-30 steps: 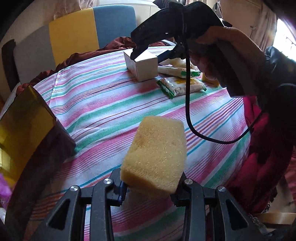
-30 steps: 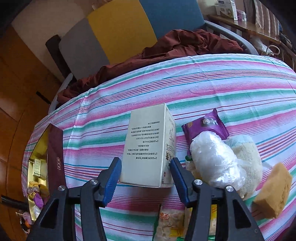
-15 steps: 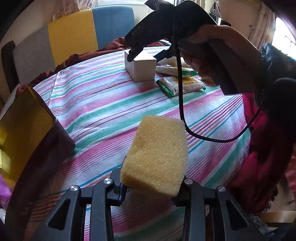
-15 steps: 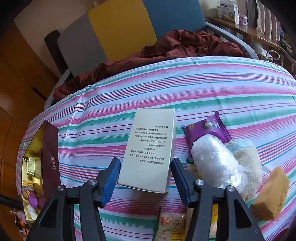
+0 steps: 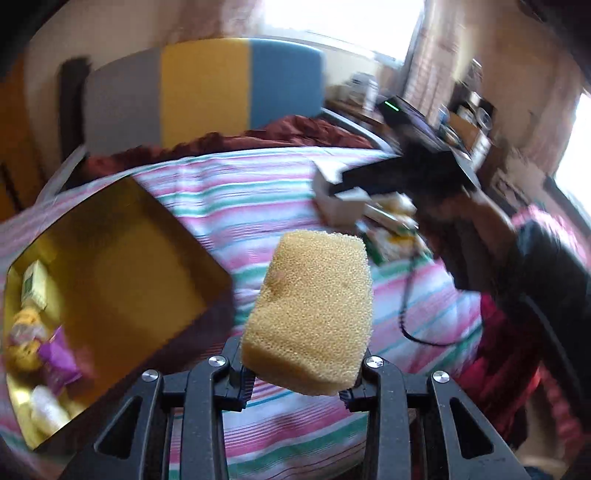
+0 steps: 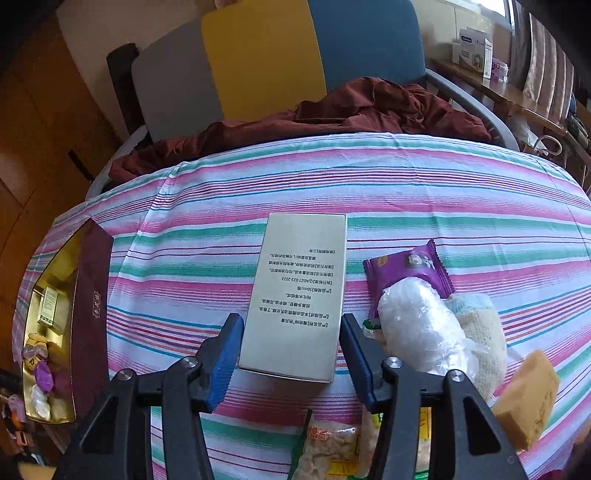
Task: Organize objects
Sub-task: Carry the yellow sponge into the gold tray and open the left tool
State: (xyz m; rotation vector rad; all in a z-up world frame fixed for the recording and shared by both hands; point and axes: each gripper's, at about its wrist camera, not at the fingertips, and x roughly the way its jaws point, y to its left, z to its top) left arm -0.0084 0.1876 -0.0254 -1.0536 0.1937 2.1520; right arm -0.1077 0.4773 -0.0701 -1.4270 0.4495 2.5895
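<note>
Left wrist: one sponge (image 5: 310, 314), one box (image 5: 341, 210).

A lived-in room in a home, prob. a dining or living area. A round table w/ a pink, green and white striped tablecloth (image 6: 369, 177) fills most of both views. At its far edge stands a chair w/ a grey, yellow and blue padded back (image 6: 266, 62), a dark red cloth (image 6: 351, 110) heaped on the seat. Wood-panelled wall or doors (image 6: 40, 122) on the left. On the right, a wooden side shelf (image 6: 517, 96) cluttered w/ small boxes, next to curtains (image 6: 546, 62) and bright daylight from a window (image 5: 332, 22). Snack packets (image 6: 406, 269) and a gold-lined gift box (image 6: 70, 314) at the tabletop's left edge add to the domestic feel.
</note>
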